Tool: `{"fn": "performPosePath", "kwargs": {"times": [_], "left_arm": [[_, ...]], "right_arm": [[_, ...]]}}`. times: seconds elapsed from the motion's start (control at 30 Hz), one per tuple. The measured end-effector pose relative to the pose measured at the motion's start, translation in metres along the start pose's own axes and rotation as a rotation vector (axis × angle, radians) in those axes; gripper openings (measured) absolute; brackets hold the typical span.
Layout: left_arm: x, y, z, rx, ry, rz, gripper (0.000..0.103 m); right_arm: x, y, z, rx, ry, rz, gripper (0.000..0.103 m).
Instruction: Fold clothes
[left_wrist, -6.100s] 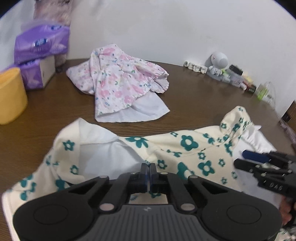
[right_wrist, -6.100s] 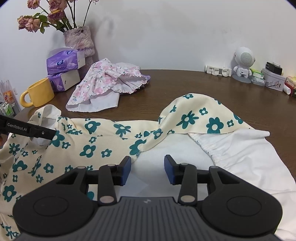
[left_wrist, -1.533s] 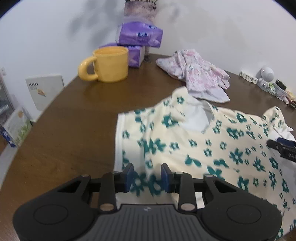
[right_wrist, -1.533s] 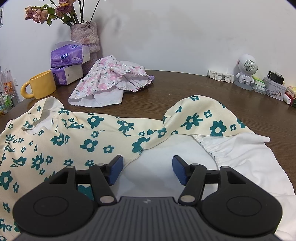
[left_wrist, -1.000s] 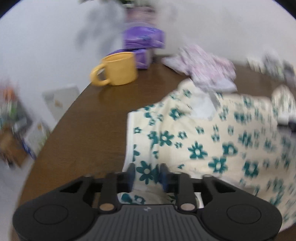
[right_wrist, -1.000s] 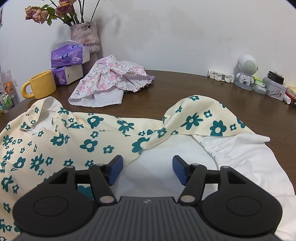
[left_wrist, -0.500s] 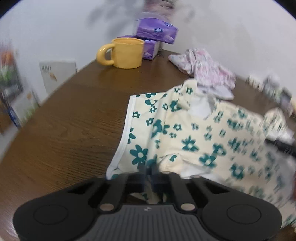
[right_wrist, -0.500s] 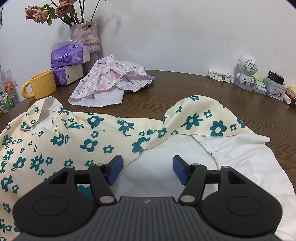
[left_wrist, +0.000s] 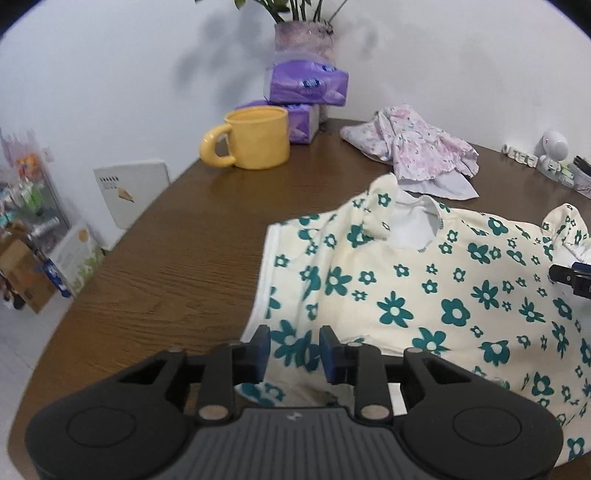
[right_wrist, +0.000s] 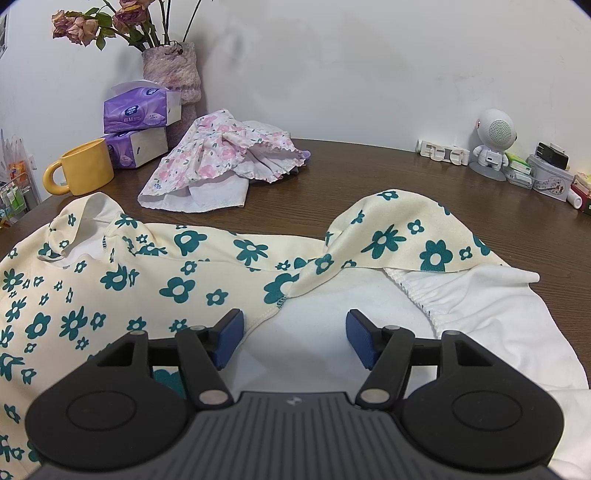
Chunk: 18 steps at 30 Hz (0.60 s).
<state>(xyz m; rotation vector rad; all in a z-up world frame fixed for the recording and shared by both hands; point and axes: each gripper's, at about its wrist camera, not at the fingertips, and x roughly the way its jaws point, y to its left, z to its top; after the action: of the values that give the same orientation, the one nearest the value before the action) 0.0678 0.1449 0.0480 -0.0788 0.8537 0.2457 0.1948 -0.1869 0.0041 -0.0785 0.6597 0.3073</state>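
While shut half a second ago | left gripper (left_wrist: 294, 349) just reopened over cream dress (left_wrist: 424, 295) | right gripper (right_wrist: 294, 339) unchanged, wide

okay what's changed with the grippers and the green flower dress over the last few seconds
The left gripper pinched the dress hem, tugged it, and its jaws have just opened again, cloth loose between them. The right gripper stayed open and still. Mug and pink garment unchanged.

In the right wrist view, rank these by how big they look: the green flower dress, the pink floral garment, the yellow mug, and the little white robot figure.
1. green flower dress, by far the largest, though nearest the camera
2. pink floral garment
3. yellow mug
4. white robot figure; close to the mug in apparent size and farther back, so that order is unsure
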Motion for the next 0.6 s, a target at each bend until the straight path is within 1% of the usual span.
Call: {"fn": "performPosePath", "kwargs": {"times": [0.03, 0.07, 0.1, 0.17, 0.2, 0.27, 0.3, 0.33, 0.37, 0.4, 0.5, 0.57, 0.6], "left_arm": [[0.004, -0.002, -0.001, 0.014, 0.012, 0.007, 0.026], [0.007, -0.004, -0.003, 0.029, 0.023, 0.015, 0.020], [0.009, -0.006, -0.004, 0.053, 0.028, 0.025, 0.008], [0.008, -0.012, -0.005, 0.093, 0.024, 0.045, 0.008], [0.007, -0.012, -0.002, 0.095, 0.017, 0.036, 0.008], [0.006, -0.010, 0.007, 0.080, 0.000, -0.001, 0.011], [0.006, -0.008, 0.016, 0.053, -0.011, -0.029, 0.024], [0.006, -0.005, 0.026, 0.026, -0.021, -0.058, 0.040], [0.006, -0.003, 0.035, -0.002, -0.032, -0.086, 0.046], [0.009, -0.003, 0.046, -0.016, -0.044, -0.093, 0.048], [0.029, -0.006, 0.075, -0.030, -0.044, -0.077, 0.048], [0.048, -0.004, 0.088, -0.078, -0.001, -0.091, 0.047], [0.056, -0.002, 0.092, -0.102, 0.019, -0.106, 0.045]], "right_arm": [[0.000, 0.000, 0.000, 0.000, 0.000, 0.000, 0.063], [0.000, 0.000, 0.000, 0.000, 0.000, 0.000, 0.063], [0.000, 0.000, 0.000, 0.000, 0.000, 0.000, 0.063], [-0.001, 0.000, 0.000, 0.000, 0.000, 0.000, 0.063], [-0.001, 0.000, 0.000, -0.001, 0.000, 0.000, 0.063], [-0.001, 0.000, 0.000, -0.004, 0.000, 0.001, 0.064], [-0.001, 0.000, 0.000, -0.004, 0.000, 0.001, 0.064], [-0.001, 0.001, 0.000, -0.005, 0.000, 0.001, 0.064], [-0.001, 0.001, 0.000, -0.005, 0.000, 0.001, 0.064], [-0.001, 0.001, 0.000, -0.005, 0.000, 0.001, 0.064], [0.000, 0.001, 0.000, -0.005, 0.000, 0.001, 0.064], [0.000, 0.001, 0.000, -0.005, 0.000, 0.001, 0.064], [0.000, 0.001, 0.000, -0.005, 0.000, 0.002, 0.064]]}}
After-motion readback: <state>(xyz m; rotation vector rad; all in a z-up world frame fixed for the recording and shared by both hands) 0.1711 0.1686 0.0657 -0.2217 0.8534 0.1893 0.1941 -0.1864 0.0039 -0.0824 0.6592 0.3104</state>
